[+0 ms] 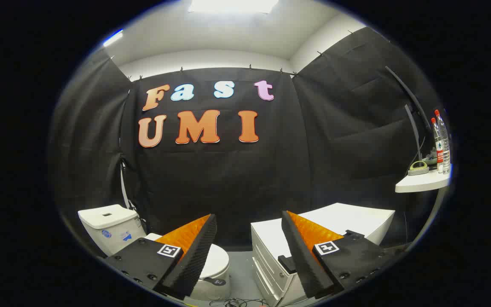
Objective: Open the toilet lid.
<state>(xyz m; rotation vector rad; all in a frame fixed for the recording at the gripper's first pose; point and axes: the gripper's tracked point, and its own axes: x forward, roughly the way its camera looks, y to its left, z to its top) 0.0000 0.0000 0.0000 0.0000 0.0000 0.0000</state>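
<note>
**Gripper spread wide before a closed toilet**

We see the toilet, its lid down, behind the left finger. Our gripper gapes wide, holding nothing. Right of the toilet stands a white drawer cabinet.

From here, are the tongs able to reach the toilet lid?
Probably yes. The open tongs hold nothing, and the closed toilet lid lies just beyond the left finger with nothing between; the white drawer cabinet stands apart, beyond the right finger.
</note>
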